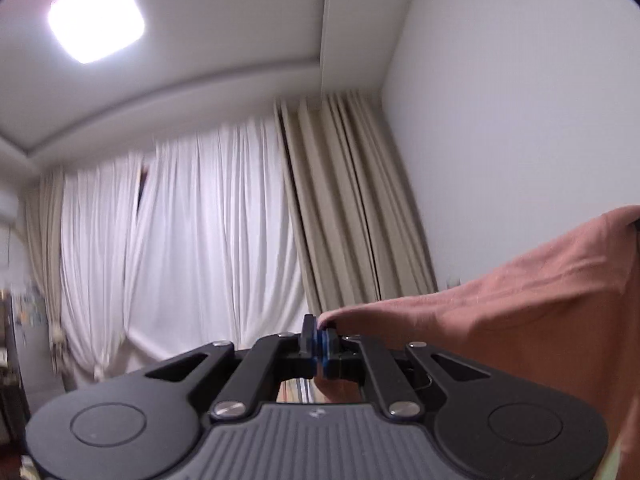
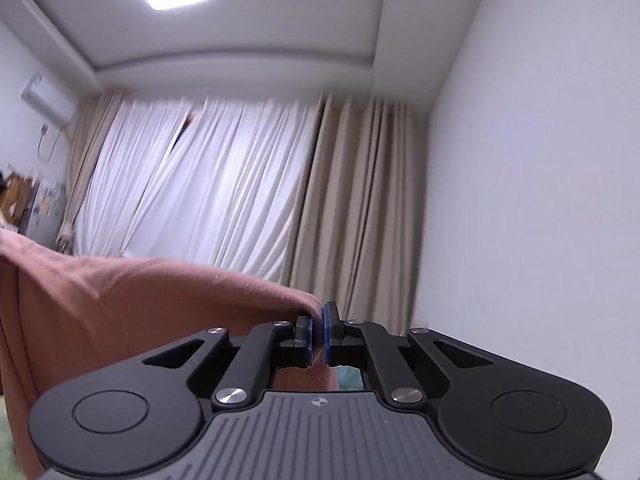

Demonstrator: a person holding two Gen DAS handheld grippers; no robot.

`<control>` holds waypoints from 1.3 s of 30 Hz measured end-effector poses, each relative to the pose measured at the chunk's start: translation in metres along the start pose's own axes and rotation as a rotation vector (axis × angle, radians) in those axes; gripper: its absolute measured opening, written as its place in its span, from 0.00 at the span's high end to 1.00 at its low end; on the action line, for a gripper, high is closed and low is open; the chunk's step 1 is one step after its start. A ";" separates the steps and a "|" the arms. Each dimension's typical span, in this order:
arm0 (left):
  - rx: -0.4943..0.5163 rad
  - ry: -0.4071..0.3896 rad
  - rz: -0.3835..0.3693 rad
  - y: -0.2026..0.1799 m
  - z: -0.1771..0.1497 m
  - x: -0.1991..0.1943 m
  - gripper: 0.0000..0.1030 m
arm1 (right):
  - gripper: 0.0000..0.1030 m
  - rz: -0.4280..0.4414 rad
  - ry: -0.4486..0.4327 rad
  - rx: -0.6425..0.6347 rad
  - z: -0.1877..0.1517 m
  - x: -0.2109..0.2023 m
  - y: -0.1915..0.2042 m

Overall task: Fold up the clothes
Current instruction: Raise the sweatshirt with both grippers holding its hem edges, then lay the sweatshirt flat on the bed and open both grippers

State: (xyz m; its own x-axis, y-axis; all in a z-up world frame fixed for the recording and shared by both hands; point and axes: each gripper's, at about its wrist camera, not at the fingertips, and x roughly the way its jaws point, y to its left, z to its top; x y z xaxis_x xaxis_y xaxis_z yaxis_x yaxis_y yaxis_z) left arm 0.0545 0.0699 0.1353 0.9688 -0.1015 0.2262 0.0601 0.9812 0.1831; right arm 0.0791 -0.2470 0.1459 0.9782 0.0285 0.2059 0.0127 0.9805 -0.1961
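A salmon-pink garment [image 1: 520, 312] hangs stretched between both grippers, lifted high in the air. In the left wrist view my left gripper [image 1: 319, 330] is shut on one corner of the cloth, which runs off to the right and drapes down. In the right wrist view my right gripper [image 2: 318, 322] is shut on the other corner of the same garment [image 2: 132, 304], which spreads to the left and hangs down. Both grippers point slightly upward toward the curtains. The lower part of the garment is out of view.
White sheer curtains [image 1: 200, 248] and beige drapes [image 1: 352, 216] cover the far wall. A plain white wall [image 2: 540, 200] stands on the right. A ceiling lamp [image 1: 96, 16] shines above. An air conditioner [image 2: 48, 100] hangs at the left, above cluttered furniture [image 2: 24, 200].
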 end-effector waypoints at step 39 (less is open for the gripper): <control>-0.067 0.841 -0.049 -0.131 -0.369 0.436 0.64 | 0.82 -0.092 0.722 -0.059 -0.370 0.359 0.000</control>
State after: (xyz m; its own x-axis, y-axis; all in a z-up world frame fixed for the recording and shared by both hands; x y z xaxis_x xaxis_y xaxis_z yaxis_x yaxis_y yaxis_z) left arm 0.5580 -0.0422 -0.1426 0.8197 -0.0144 -0.5726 0.0950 0.9893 0.1111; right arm 0.5075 -0.3085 -0.1346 0.8656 -0.2088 -0.4551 0.0928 0.9601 -0.2640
